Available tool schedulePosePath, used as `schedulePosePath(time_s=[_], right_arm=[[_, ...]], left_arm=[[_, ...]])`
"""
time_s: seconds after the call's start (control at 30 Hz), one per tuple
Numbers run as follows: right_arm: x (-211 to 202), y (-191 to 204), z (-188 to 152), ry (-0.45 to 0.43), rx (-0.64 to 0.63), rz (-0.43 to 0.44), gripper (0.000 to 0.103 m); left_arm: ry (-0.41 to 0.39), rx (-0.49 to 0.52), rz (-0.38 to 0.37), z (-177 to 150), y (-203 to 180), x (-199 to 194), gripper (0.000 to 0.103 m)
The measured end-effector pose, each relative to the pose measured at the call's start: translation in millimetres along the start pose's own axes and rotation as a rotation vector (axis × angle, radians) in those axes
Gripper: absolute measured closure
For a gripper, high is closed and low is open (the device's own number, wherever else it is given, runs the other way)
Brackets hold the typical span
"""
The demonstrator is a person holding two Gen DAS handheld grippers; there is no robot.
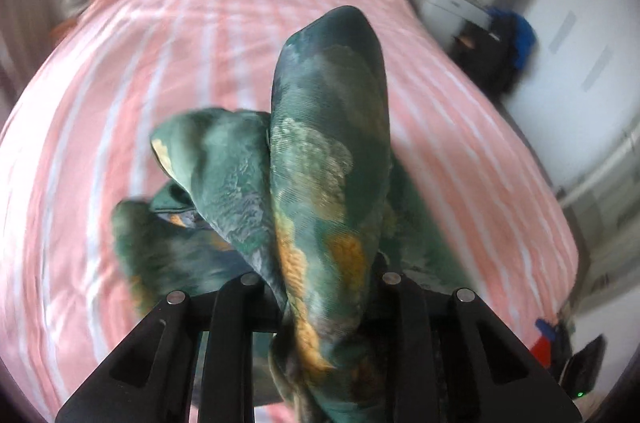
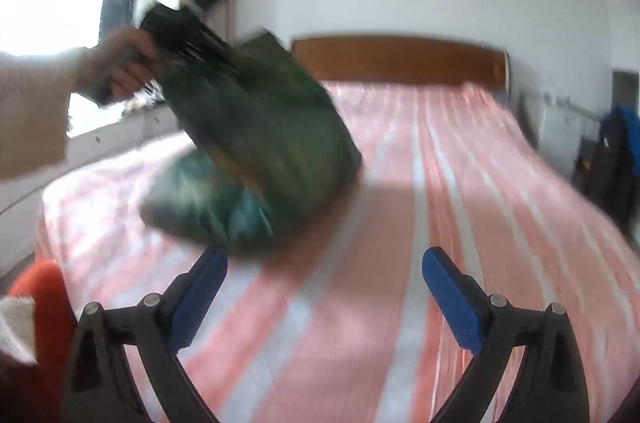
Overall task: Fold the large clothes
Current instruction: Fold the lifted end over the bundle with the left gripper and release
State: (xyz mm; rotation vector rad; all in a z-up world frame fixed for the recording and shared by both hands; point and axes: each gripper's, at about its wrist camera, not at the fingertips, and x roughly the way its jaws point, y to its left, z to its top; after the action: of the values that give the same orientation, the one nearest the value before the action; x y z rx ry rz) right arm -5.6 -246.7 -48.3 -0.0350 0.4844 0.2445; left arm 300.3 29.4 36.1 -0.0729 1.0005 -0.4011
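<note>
Up close in the left wrist view, the left tool is clamped nearly shut on a bunched fold of the green garment, a silky dark-green cloth with orange and pale patches. The cloth rises from between the jaws and drapes forward and to the left, with another lobe hanging lower over the bed.

From the right wrist view, the same garment hangs from the left tool, which a hand in a pale sleeve holds above the left side of the bed; its lower part rests bunched on the pink and white striped cover. The picture is blurred there, so the folds cannot be read.

The right tool is spread wide, its blue pads well apart with nothing between them, only the striped cover beyond. It sits just short of the garment's near edge and does not touch it.

A wooden headboard stands at the far end of the bed.
</note>
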Motion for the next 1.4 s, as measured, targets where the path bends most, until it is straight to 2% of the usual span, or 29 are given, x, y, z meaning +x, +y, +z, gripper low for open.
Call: schedulePosePath(time_s=[0.1,0.2,0.23,0.3,0.4,0.57,0.7,0.87,0.97,1.0,1.07,1.1,1.4], right_arm=[[5.2,-7.9,-27.7,0.066,0.025,0.002,0.006],[10.6,-10.1,-38.6,0.110,0.021,0.031,0.006],[12.9,-10.0,-37.4,0.110,0.018,0.031,0.006],[16.0,-8.1,-40.5,0.113,0.013,0.036,0.006],[24.5,-8.0,-45.1,0.143,0.009,0.030,0.006],[35.9,-8.0,-54.5,0.191,0.017,0.039,0.006],[40.1,-9.6,-55.8,0.204,0.038,0.056,0.006],[43.4,-7.8,-58.5,0.218,0.051,0.077,0.006],[42.1,-8.0,-58.0,0.216,0.055,0.084,0.006],[41.4,-7.8,-57.6,0.213,0.055,0.085,0.006],[40.5,-7.2,-57.4,0.209,0.055,0.087,0.006],[40.1,-7.1,-57.4,0.208,0.056,0.089,0.006],[35.8,-3.8,-57.8,0.205,0.053,0.091,0.006]], left_arm=[[0.007,-0.098,0.038,-31.4,51.2,14.5,0.078],[0.022,-0.173,0.061,-68.1,88.4,35.0,0.074],[0.022,-0.196,0.057,-76.2,94.3,39.4,0.073],[0.016,-0.240,0.067,-90.2,109.4,51.4,0.061],[0.004,-0.241,0.075,-100.0,108.7,58.0,0.056],[0.008,-0.259,0.049,-98.5,114.0,61.0,0.053],[0.001,-0.292,0.024,-95.3,126.4,58.0,0.047],[0.000,-0.311,0.036,-97.0,125.5,48.3,0.039],[-0.002,-0.305,0.071,-93.5,117.6,44.6,0.026],[-0.003,-0.299,0.091,-93.3,115.3,44.0,0.017],[0.004,-0.296,0.177,-92.1,111.5,41.6,0.000],[-0.001,-0.296,0.191,-92.6,111.1,40.4,0.000],[-0.053,-0.407,0.129,-101.3,125.7,20.9,0.001]])
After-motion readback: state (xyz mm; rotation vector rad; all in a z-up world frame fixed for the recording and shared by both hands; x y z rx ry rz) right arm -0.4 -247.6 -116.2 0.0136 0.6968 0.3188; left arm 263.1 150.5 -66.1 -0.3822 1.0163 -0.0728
